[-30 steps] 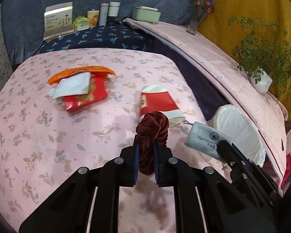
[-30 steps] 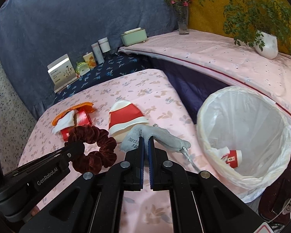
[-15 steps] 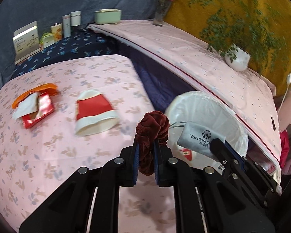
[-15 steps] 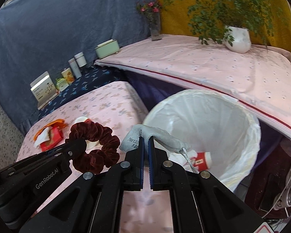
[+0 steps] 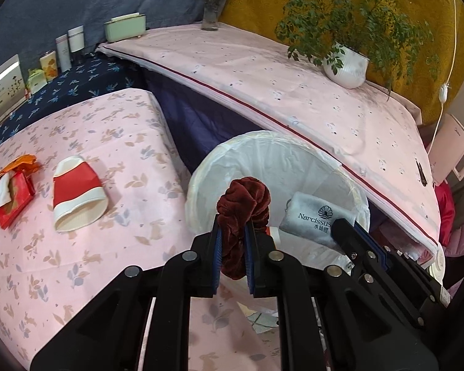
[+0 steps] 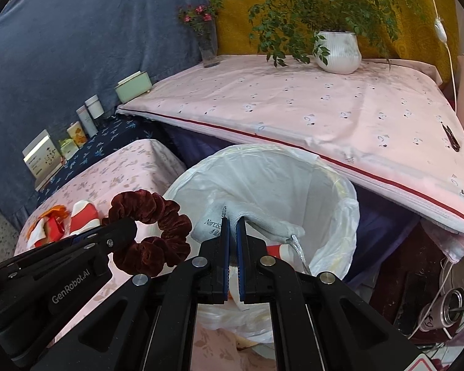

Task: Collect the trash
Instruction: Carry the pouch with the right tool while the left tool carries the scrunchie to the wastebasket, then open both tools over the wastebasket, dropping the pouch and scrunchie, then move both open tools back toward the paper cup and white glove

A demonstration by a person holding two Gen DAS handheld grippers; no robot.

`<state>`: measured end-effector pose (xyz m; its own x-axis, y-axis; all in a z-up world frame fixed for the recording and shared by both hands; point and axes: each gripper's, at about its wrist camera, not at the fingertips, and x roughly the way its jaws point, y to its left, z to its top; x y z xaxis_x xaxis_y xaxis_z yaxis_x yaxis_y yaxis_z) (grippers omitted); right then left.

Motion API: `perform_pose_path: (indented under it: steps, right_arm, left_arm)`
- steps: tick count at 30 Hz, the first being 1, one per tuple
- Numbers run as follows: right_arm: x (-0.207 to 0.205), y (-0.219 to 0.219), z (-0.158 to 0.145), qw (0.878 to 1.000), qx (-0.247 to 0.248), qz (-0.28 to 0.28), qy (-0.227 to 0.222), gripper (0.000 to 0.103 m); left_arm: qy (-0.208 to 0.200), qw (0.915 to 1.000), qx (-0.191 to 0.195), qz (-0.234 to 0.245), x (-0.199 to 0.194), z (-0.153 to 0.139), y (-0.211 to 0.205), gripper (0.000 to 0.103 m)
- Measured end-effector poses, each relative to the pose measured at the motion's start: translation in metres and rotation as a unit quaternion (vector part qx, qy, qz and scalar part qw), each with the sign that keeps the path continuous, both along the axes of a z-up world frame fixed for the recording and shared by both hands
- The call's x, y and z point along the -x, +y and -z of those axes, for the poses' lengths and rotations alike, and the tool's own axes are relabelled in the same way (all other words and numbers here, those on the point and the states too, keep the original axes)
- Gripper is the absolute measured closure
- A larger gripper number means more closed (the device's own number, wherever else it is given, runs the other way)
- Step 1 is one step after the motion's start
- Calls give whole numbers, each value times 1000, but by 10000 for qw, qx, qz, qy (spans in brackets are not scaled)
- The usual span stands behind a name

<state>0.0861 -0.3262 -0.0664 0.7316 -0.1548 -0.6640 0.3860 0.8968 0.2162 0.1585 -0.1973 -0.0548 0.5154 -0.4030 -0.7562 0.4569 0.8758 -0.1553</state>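
My left gripper (image 5: 232, 232) is shut on a dark red velvet scrunchie (image 5: 242, 204) and holds it over the near rim of the white-lined trash bin (image 5: 294, 157). My right gripper (image 6: 231, 225) is shut on a grey "Narcissus" pouch (image 6: 256, 222) and holds it above the bin's opening (image 6: 263, 173). The scrunchie (image 6: 151, 232) and the left gripper also show at the left of the right wrist view. A red and white paper cup (image 5: 75, 191) lies on its side on the pink table (image 5: 108, 142). A red packet with a white tissue and orange peel (image 5: 9, 191) lies further left.
A higher pink-covered surface (image 6: 309, 114) runs behind the bin, with a potted plant (image 6: 337, 49) and a flower vase (image 6: 207, 43). Bottles, a green box and a card (image 5: 6, 86) stand on the dark blue cloth at the back. Red and white trash lies inside the bin.
Both grippers have swung right from over the table to the bin, carrying the scrunchie and the pouch. The cup and red packet have stayed on the table.
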Motion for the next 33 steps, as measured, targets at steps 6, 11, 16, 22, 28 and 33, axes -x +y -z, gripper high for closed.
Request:
perform_pose_path:
  steps: [6, 11, 16, 22, 28, 33]
  right_arm:
    - [1, -9, 0, 9998, 48, 166, 36, 92]
    - [4, -11, 0, 9998, -20, 196, 13, 83]
    - [7, -6, -4, 9999, -20, 163, -22, 73]
    - [10, 11, -9, 10000, 51, 23, -69, 69]
    - [9, 35, -10, 9996, 70, -251, -76, 66]
    - [3, 60, -8, 9985, 92, -543, -33, 65]
  left_arm:
    - [83, 10000, 28, 3, -2, 2, -4, 76]
    - [102, 9998, 46, -185, -4, 3, 3, 61]
    - [137, 9992, 66, -367, -4, 4, 16, 59]
    - [129, 9980, 91, -618, -2, 3, 39, 59]
    - [108, 9954, 117, -942, 0, 4, 72, 59]
    - [98, 9917, 105, -1278, 3, 7, 106, 59]
